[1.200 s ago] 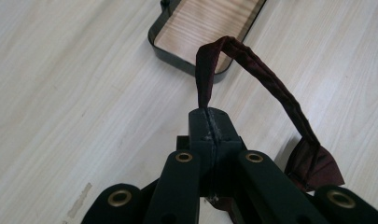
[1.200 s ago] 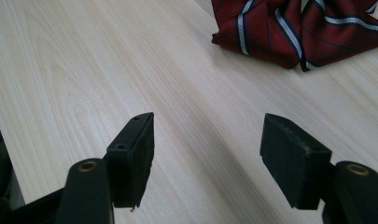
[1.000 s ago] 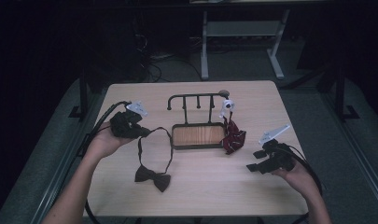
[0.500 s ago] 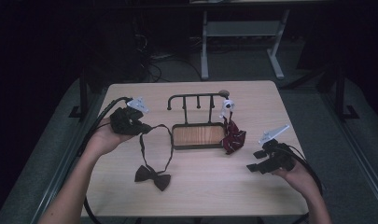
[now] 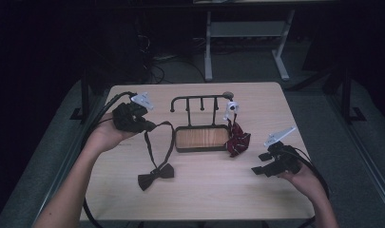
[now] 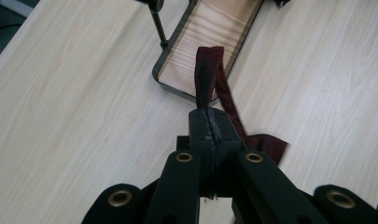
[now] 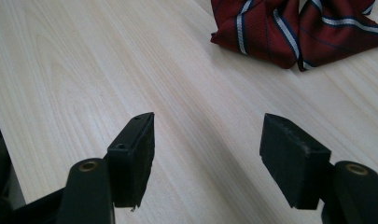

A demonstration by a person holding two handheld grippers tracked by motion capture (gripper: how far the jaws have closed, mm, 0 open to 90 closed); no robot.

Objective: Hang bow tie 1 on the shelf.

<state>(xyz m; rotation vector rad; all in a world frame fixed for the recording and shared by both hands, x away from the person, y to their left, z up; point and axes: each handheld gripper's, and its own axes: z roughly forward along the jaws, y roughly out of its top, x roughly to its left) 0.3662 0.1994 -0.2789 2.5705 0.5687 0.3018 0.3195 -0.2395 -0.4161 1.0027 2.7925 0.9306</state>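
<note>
A dark bow tie (image 5: 155, 175) lies on the table's front left, and its thin strap (image 5: 168, 142) loops up from it. My left gripper (image 5: 151, 127) is shut on that strap, which the left gripper view shows as a dark red band (image 6: 209, 70) rising from the closed gripper (image 6: 210, 116). Behind it stands a black rack with a wooden base (image 5: 202, 137) and a hook bar (image 5: 199, 98). A red striped bow tie (image 5: 237, 140) hangs at the rack's right end and rests on the table. My right gripper (image 5: 260, 164) is open and holds nothing, short of the striped tie (image 7: 289, 28).
The rack's wooden base (image 6: 214, 23) lies just beyond the held strap. A small white clip (image 5: 232, 107) sits at the right end of the hook bar. Bare tabletop (image 7: 84, 56) stretches in front of my right gripper (image 7: 210, 154). Cables trail off both table sides.
My left gripper has risen slightly with the strap, and the dark bow has crept a little toward the rack. The right gripper has stayed put.
</note>
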